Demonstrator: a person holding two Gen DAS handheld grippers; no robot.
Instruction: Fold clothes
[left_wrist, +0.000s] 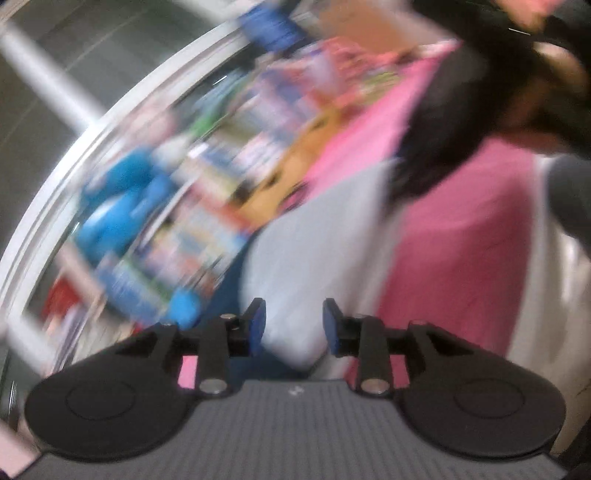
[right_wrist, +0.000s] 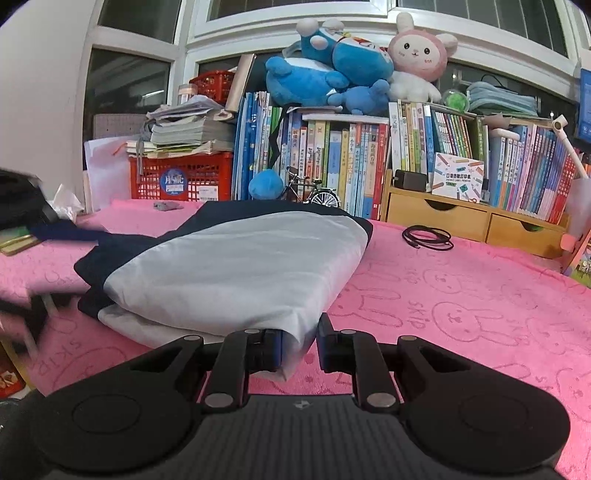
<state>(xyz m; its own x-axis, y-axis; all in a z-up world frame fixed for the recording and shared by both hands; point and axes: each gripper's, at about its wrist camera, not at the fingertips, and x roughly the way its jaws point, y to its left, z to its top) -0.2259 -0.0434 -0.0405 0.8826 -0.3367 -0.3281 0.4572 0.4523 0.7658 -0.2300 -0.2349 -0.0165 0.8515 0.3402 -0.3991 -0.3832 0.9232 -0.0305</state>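
Your right gripper (right_wrist: 300, 341) pinched the near corner of the folded grey-and-navy garment (right_wrist: 236, 266), which lay mid-desk on the pink bunny cloth (right_wrist: 461, 295). Your left gripper (left_wrist: 293, 325) stood spread, nothing pinched, grey fabric just ahead; that view was blurred. Judgement: keep the right pinch firm, re-grip left squarely before the next fold.

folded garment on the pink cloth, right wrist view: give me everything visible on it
The folded garment is light grey-white on top with navy panels along its back and left edges. It looks like thin, smooth woven fabric, folded into several layers with rounded folds at the front. It lies flat on the pink bunny-print cloth. Its near corner hangs between the fingers of the right gripper, against the left pad; a pinch cannot be confirmed.
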